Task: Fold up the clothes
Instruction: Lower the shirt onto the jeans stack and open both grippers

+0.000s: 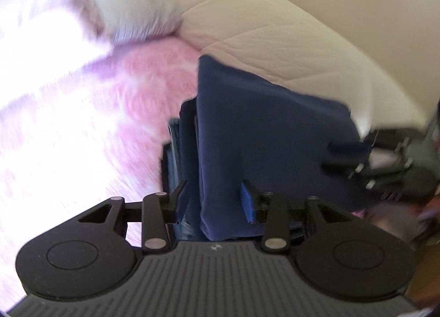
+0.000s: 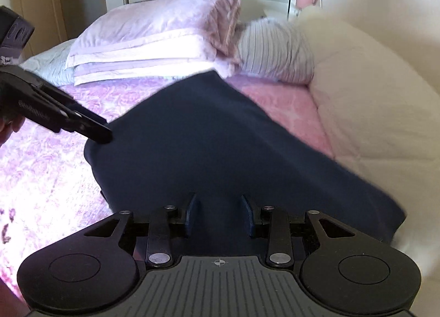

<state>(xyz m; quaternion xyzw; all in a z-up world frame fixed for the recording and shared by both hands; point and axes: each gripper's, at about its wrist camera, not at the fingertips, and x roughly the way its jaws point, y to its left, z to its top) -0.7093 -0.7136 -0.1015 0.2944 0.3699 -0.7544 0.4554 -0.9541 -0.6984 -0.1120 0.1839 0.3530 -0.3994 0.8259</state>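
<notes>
The left gripper is pinching the folded edges of the navy garment above the pink bedspread — the right gripper is clamping another edge. Several folds look done; final laying-down remains.

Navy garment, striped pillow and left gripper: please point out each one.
Navy garment [image 2: 220, 146], right wrist view, middle of the cloth.
Striped pillow [image 2: 275, 50], right wrist view, its striped front.
Left gripper [image 1: 214, 201], left wrist view, between its fingertips.
</notes>
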